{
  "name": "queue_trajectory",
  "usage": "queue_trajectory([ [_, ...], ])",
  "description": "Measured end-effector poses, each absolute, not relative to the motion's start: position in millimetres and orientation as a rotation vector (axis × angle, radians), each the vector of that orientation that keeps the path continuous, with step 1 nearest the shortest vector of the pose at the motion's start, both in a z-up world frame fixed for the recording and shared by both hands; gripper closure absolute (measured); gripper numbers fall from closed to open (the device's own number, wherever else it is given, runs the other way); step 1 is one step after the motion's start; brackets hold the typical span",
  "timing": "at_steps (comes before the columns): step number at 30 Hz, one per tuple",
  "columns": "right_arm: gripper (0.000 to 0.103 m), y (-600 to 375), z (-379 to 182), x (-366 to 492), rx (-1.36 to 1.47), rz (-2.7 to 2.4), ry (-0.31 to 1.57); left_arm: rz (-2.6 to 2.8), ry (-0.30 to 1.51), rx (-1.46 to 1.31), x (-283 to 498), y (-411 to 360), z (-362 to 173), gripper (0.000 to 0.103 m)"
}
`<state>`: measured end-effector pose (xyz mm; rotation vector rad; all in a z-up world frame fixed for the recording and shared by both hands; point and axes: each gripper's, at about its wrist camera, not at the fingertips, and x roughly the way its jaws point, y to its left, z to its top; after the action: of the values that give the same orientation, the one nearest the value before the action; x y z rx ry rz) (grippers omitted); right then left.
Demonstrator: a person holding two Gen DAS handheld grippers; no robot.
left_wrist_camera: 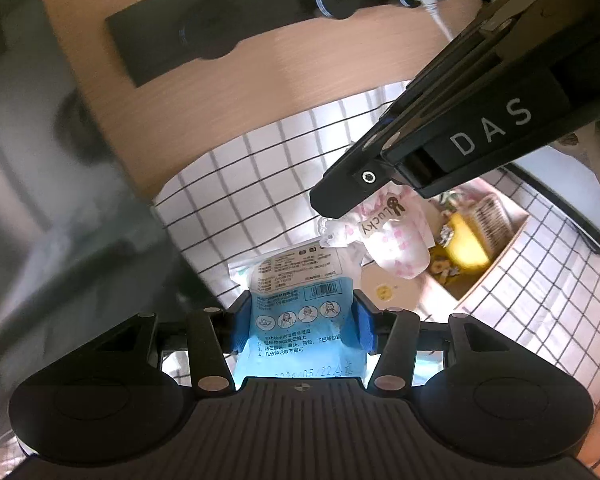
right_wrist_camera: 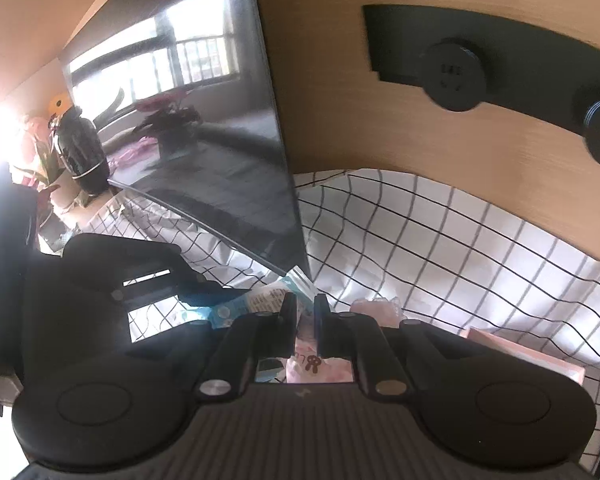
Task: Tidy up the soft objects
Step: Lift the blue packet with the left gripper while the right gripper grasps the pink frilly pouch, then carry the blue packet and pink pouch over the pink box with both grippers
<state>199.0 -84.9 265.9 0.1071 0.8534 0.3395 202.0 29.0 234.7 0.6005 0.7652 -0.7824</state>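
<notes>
A light-blue printed packet point(left_wrist_camera: 296, 284) hangs between the blue pads of my left gripper point(left_wrist_camera: 300, 312), which is shut on its two side edges above the checked cloth. My right gripper point(left_wrist_camera: 340, 200) reaches in from the upper right of the left wrist view, shut on a white-and-pink pouch point(left_wrist_camera: 396, 240) with a "Lucky" tag. In the right wrist view the same pouch point(right_wrist_camera: 316, 364) is pinched between the nearly closed fingers of my right gripper point(right_wrist_camera: 305, 312). The blue packet point(right_wrist_camera: 268, 300) and my left gripper point(right_wrist_camera: 204, 292) show just to its left.
A white checked cloth point(left_wrist_camera: 260, 184) covers the desk. An open cardboard box point(left_wrist_camera: 500, 264) holding yellow items sits at the right. A dark monitor point(right_wrist_camera: 204, 140) leans at the left, with a black vase point(right_wrist_camera: 84, 152) behind. A black socket panel point(left_wrist_camera: 220, 40) is fixed on the wooden wall. A pink box point(right_wrist_camera: 532, 356) lies at the right.
</notes>
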Motion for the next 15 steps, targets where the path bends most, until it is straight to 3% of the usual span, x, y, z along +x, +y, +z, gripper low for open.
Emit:
queue_trajectory([
  [15, 0.094, -172, 240, 167, 0.215, 0.185, 0.872, -0.960, 0.803, 0.621, 188, -55, 203, 0.047],
])
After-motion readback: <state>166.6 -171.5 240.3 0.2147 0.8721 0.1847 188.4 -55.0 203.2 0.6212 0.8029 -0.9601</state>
